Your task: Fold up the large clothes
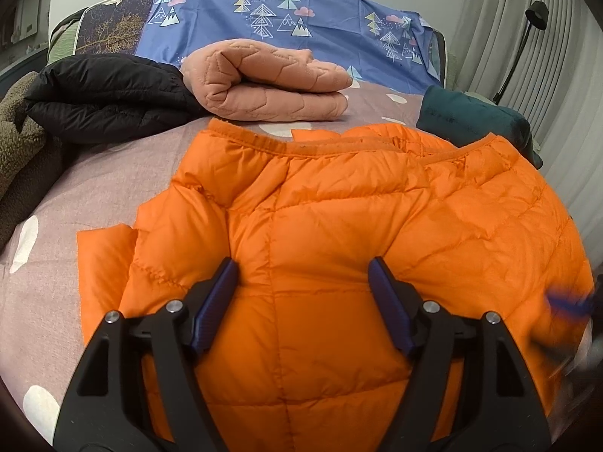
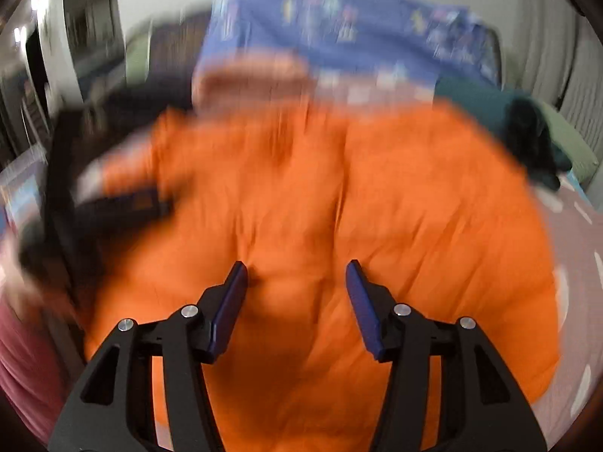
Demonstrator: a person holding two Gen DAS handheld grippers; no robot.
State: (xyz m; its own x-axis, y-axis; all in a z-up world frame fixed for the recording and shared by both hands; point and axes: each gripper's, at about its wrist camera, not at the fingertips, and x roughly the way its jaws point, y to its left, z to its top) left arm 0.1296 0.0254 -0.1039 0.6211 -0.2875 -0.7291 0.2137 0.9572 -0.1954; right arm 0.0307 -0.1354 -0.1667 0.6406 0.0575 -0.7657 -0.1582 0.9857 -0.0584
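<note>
At the far left of the left wrist view, a brown fleecy garment (image 1: 17, 143) lies on the bed with its mauve, white-spotted sheet (image 1: 113, 173), touching a black quilted puffer jacket (image 1: 109, 98). Just right of that sits a folded salmon-pink quilted blanket (image 1: 271, 83), in front of a blue cloth printed with trees and clouds (image 1: 286, 22). The bright orange quilted puffer jacket (image 1: 339, 233) lies spread on the bed near the camera, its bound edge towards the blanket. The left gripper (image 1: 303, 275) is over the orange jacket with its blue-padded fingers apart and nothing between them. Farther right, a dark teal folded garment (image 1: 475, 116) rests just beyond the jacket's far right corner. The right wrist view is heavily blurred; the right gripper (image 2: 297, 273) is likewise over the orange jacket (image 2: 377, 196), fingers apart and holding nothing.
</note>
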